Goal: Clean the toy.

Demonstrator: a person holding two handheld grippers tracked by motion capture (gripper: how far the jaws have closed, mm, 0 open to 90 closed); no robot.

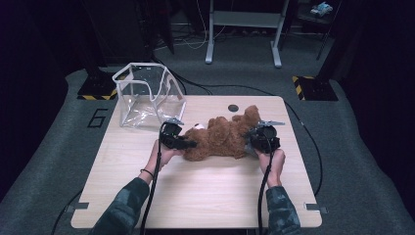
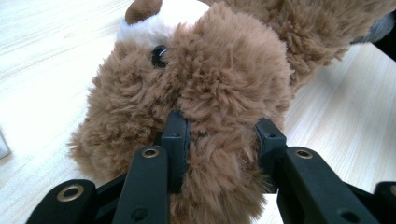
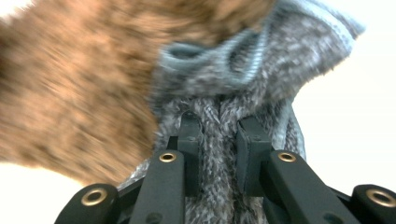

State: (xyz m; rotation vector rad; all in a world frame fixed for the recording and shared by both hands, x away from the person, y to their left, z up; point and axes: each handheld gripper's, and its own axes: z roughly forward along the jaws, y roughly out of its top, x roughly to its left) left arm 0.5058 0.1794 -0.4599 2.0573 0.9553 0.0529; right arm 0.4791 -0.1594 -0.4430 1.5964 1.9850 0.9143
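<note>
A brown plush teddy bear [image 1: 222,137] lies on its side across the middle of the wooden table [image 1: 195,196]. Its white muzzle and one black eye [image 2: 159,56] face the left gripper. My left gripper [image 1: 188,144] is shut on a tuft of the bear's brown fur [image 2: 219,140] at its head end. My right gripper [image 1: 254,139] is shut on a grey knitted garment [image 3: 219,140] that the bear wears at its other end. The brown fur [image 3: 70,84] lies beside that grey knit in the right gripper view.
A clear plastic box [image 1: 147,95] with a white rim stands at the table's back left corner. A small dark round hole [image 1: 233,107] sits near the back edge. Cables trail from both grippers toward the front edge.
</note>
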